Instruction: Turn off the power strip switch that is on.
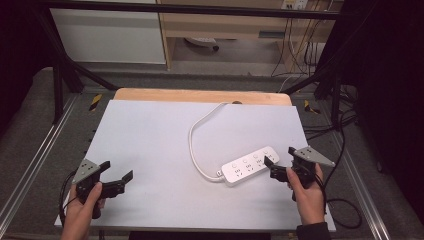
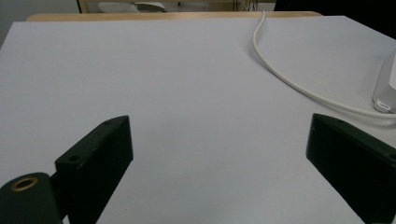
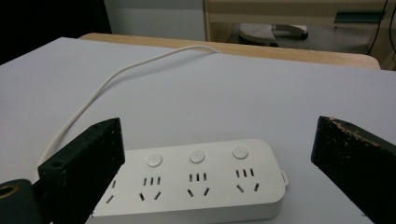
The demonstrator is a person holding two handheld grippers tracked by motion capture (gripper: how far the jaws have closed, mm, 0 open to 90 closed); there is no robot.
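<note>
A white power strip [image 1: 250, 165] with several sockets and round buttons lies flat on the white table sheet [image 1: 150, 130], right of centre. Its white cable [image 1: 193, 142] loops away to the far edge. My right gripper [image 1: 279, 156] is open just off the strip's right end. In the right gripper view the power strip [image 3: 201, 179] lies low between the wide-apart jaws of the right gripper [image 3: 217, 130], untouched. My left gripper [image 1: 118, 170] is open at the near left over bare sheet. The left gripper view has the left gripper [image 2: 219, 126] empty, with the cable [image 2: 280, 77] and the strip's end [image 2: 386, 88] at the right.
A wooden table edge [image 1: 200, 95] runs along the far side of the sheet. Black frame bars [image 1: 65, 75] stand at both far corners, with metal rails [image 1: 30, 165] along the sides. Loose black cables [image 1: 345, 210] lie on the floor to the right.
</note>
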